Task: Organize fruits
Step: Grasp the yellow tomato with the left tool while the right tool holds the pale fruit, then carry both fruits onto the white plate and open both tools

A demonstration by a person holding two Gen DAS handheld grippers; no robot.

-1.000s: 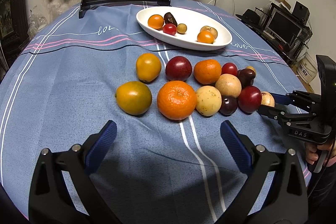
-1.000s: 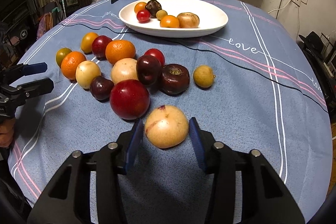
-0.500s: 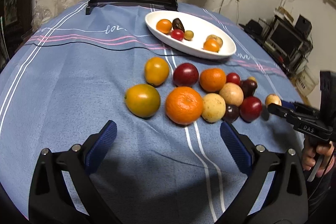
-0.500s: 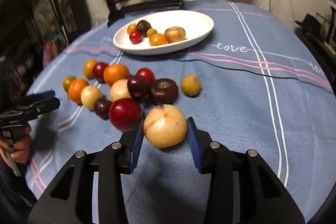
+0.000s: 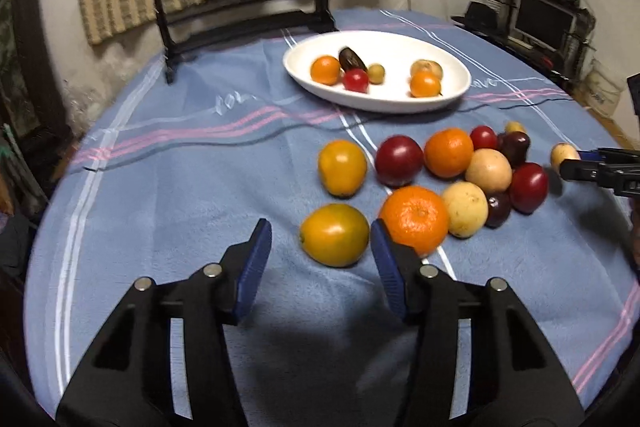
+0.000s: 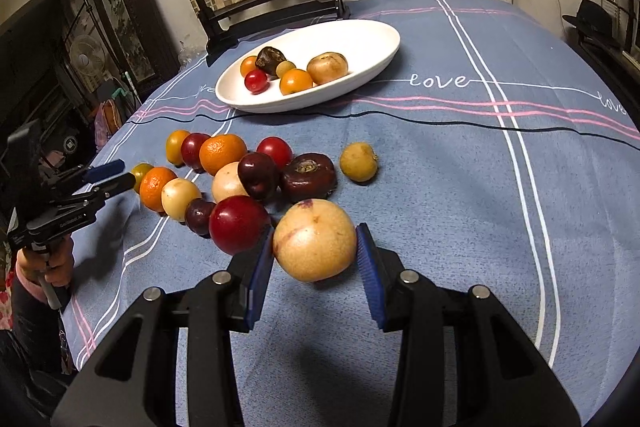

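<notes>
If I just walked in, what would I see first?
A bunch of bright fruits heaped on the blue tablecloth. Behind it, a white dish holds six more. Up close, the right gripper squeezes a big tan fruit, and the left gripper opens around a yellow one.

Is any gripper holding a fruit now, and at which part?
The right gripper holds the pale round fruit by its two sides. The left gripper holds nothing.

fruit cluster blocks L | cloth R free to dish
</notes>
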